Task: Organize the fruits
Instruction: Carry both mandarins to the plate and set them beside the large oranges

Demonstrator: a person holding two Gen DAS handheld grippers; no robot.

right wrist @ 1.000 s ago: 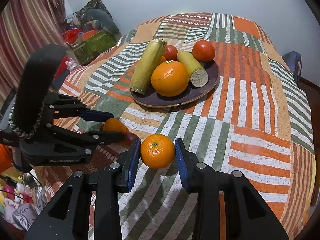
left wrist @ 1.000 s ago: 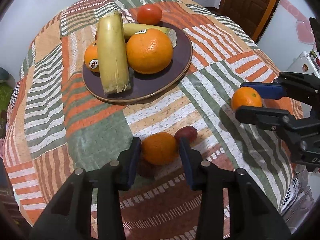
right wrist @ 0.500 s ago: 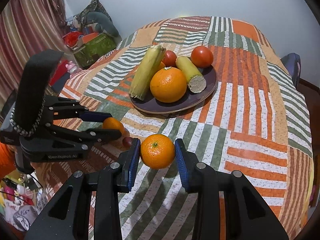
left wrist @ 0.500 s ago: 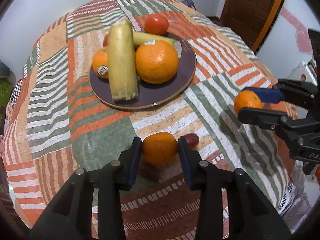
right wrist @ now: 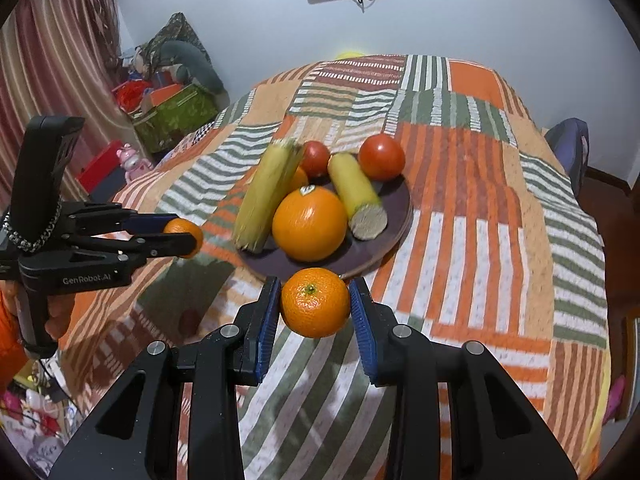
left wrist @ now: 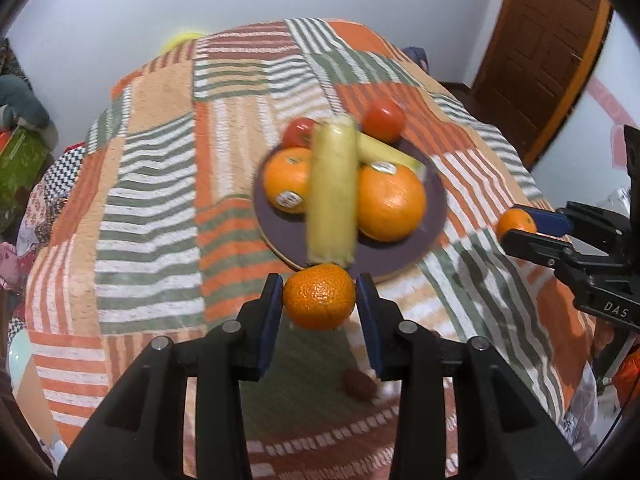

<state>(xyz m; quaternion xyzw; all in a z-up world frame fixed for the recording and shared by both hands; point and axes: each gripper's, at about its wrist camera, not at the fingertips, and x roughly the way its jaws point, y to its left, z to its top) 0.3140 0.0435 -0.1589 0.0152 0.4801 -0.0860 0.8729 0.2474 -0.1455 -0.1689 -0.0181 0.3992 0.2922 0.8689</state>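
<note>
My left gripper [left wrist: 320, 298] is shut on a small orange [left wrist: 319, 297] and holds it in the air in front of the dark plate [left wrist: 402, 260]. My right gripper [right wrist: 315, 306] is shut on another small orange [right wrist: 315, 303], also lifted near the plate's [right wrist: 394, 232] front rim. The plate holds a big orange [right wrist: 310, 229], a smaller orange [left wrist: 286, 186], two corn cobs [left wrist: 332, 196] and two tomatoes [right wrist: 381, 157]. A small dark red fruit [left wrist: 359, 385] lies on the cloth below the left gripper. Each gripper shows in the other's view, the left [right wrist: 182, 237] and the right [left wrist: 520, 224].
The round table is covered with a striped patchwork cloth [right wrist: 500, 240]. A wooden door [left wrist: 540, 40] stands at the right. Boxes and toys [right wrist: 168, 108] are piled on the floor at the left, by a curtain.
Both grippers have lifted their oranges off the cloth and moved toward the plate. The small dark red fruit stays on the cloth.
</note>
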